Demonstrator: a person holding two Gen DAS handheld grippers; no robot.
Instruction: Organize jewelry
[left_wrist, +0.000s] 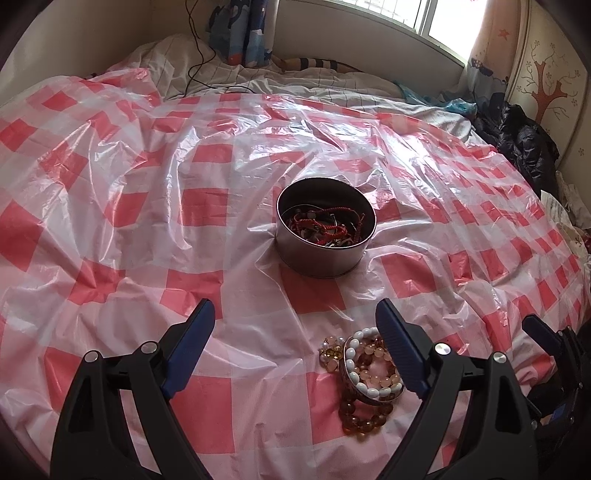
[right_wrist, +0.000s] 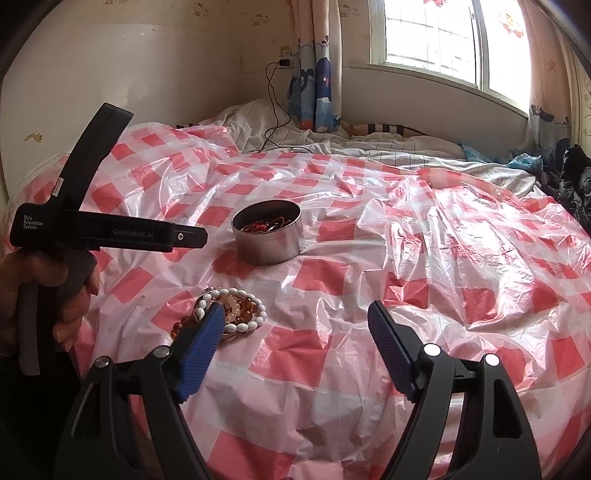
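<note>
A: We take the round metal tin as our landmark. It stands upright on the red-and-white checked plastic sheet that covers the bed, and we see red cord bracelets tangled inside it with other dark pieces we cannot make out.

B: And the loose pile of bead bracelets?

A: On the sheet on the near side of the tin, apart from it: a white-bead bracelet, pale peach beads and amber beads heaped together.

B: Where do our grippers stand?

A: The left gripper hangs on the near side of the tin with its blue pads spread wide and nothing between them; the pile lies just beside its right finger. From the right wrist view we see a hand on that tool's grip, to the left of the tin.

B: The right one?

A: The right gripper is also nearer than the tin, jaws spread apart and bare. Its left finger overlaps the edge of the pile; we cannot tell whether it touches.
</note>
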